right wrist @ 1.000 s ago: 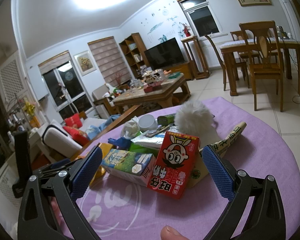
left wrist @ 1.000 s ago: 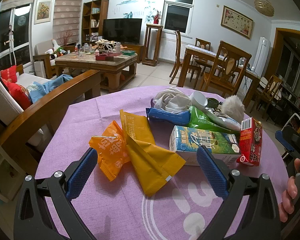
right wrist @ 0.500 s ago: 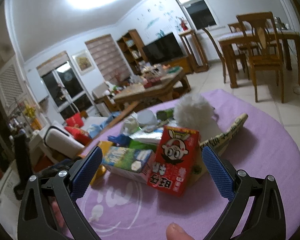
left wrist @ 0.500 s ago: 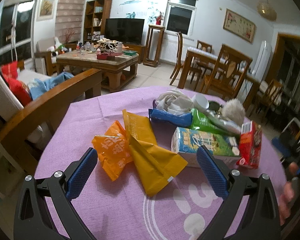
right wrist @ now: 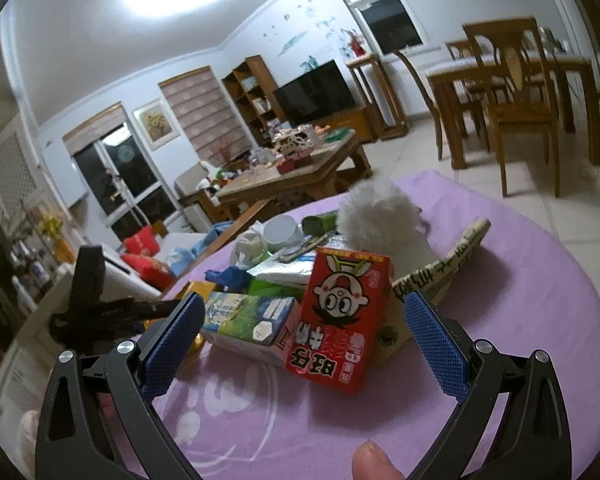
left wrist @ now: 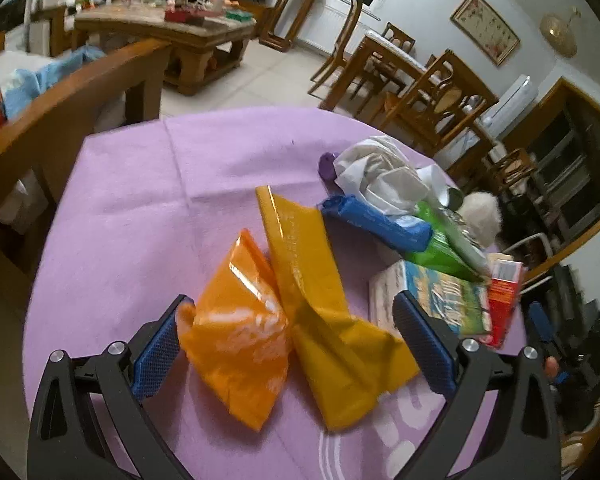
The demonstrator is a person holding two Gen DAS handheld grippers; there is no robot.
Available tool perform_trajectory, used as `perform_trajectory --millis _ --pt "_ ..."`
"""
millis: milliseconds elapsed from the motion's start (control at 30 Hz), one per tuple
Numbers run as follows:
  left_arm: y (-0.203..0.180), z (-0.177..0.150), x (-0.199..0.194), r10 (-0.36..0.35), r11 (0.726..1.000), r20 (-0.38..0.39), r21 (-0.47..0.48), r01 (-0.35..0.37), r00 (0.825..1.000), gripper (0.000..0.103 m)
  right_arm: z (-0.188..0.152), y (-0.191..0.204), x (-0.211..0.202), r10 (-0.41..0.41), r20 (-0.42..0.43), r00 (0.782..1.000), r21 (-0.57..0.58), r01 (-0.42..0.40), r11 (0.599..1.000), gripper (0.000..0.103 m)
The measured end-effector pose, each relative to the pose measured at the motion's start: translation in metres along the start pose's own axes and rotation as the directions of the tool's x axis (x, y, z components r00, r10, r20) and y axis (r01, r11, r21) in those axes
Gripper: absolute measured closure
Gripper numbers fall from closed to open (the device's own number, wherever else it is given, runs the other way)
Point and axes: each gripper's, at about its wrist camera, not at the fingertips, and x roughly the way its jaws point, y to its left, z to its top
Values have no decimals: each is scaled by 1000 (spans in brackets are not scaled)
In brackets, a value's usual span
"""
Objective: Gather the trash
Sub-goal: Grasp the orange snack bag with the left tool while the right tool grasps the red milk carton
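Observation:
Trash lies heaped on a round table with a purple cloth. My left gripper is open, its jaws on either side of an orange wrapper and a yellow wrapper. Beyond lie a blue packet, a green packet, crumpled white paper and a green-blue carton. My right gripper is open, close in front of a red drink carton leaning on the green-blue carton. A white fluffy ball and a paper cup sit behind.
A printed paper wrapper lies right of the red carton. A wooden sofa arm borders the table's left side. A cluttered coffee table and dining chairs stand further off on the tiled floor.
My left gripper has moved forward and tilted down over the orange and yellow wrappers. My right gripper has edged closer to the red carton. Both stay open.

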Motion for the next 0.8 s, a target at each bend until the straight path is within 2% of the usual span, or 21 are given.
perform_trajectory --millis 100,167,267,400,467,500,533,567,633,700,800 --pt "-1 0 3 17 1000 13 12 -17 1000 8 -1 -1 2 15 -13 1000 12 -14 1000 5" --pt "2 1 0 3 1000 10 3 -3 1000 9 -1 2 2 18 -14 1000 5 -18 1000 6" --pt "15 -1 -11 -94 995 12 -38 94 996 9 -2 6 4 26 -25 999 -1 -26 1000 5" --pt "34 -9 -26 -136 990 23 -38 137 990 9 -1 7 4 29 -31 999 -4 -29 1000 5" --pt "33 -11 -31 -110 994 43 22 109 993 9 -1 8 5 30 -35 999 -9 -30 1000 5" --pt "31 -13 -33 -72 995 58 78 67 996 10 -2 10 6 30 -37 999 -12 -30 999 6" --pt "28 -13 -34 -41 991 53 127 34 998 10 -1 9 6 30 -39 999 -14 -31 999 6" --pt "27 -13 -33 -38 987 39 157 31 999 12 -1 10 6 31 -39 999 -16 -32 999 6" --pt "24 -11 -31 -25 975 18 220 21 1000 19 -1 12 6 34 -38 999 -17 -35 999 5" --pt "24 -9 -25 -27 963 -9 269 28 1000 50 -1 12 6 35 -39 999 -16 -35 999 5" --pt "28 -5 -20 -27 961 -28 275 34 999 54 -1 11 5 38 -39 999 -16 -39 999 5"
